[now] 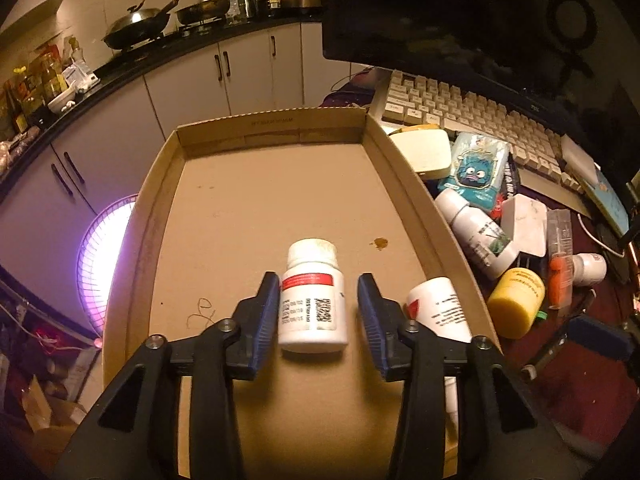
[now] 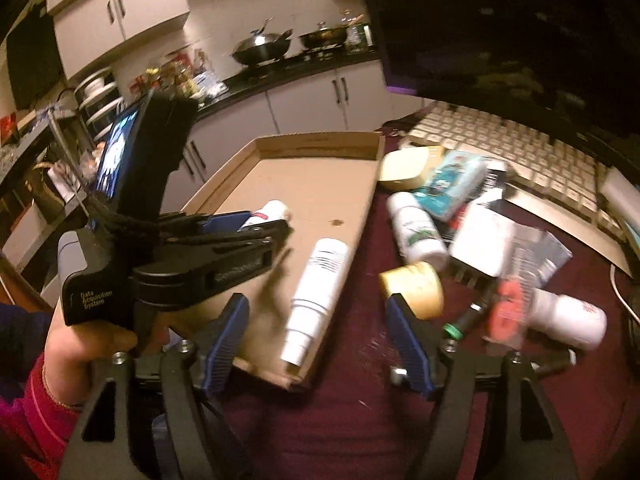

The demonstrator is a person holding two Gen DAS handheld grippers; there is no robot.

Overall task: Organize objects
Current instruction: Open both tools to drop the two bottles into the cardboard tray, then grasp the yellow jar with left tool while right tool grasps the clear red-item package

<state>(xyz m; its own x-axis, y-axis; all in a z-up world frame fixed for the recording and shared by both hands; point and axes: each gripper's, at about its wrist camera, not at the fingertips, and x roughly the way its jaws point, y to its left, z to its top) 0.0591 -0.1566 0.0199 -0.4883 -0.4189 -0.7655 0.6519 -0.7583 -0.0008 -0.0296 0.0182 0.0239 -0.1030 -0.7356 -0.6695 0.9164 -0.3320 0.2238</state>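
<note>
Left gripper (image 1: 318,312) stands with jaws apart around the white pill bottle (image 1: 313,300); a gap shows at the right pad, contact at the left cannot be confirmed. That bottle stands upright in the near part of the cardboard tray (image 1: 400,168). Judged light, rigid, smooth-sided; grip should fall across the labelled body, below the cap.

Right gripper (image 2: 320,320) is open, holding nothing, above the tray's near right corner.

Count inside the tray: two white bottles, the second (image 2: 318,292) lying flat at the right wall. Right of the tray, on the maroon surface: one yellow jar (image 1: 516,304), three white bottles, one teal packet (image 1: 474,172).
</note>
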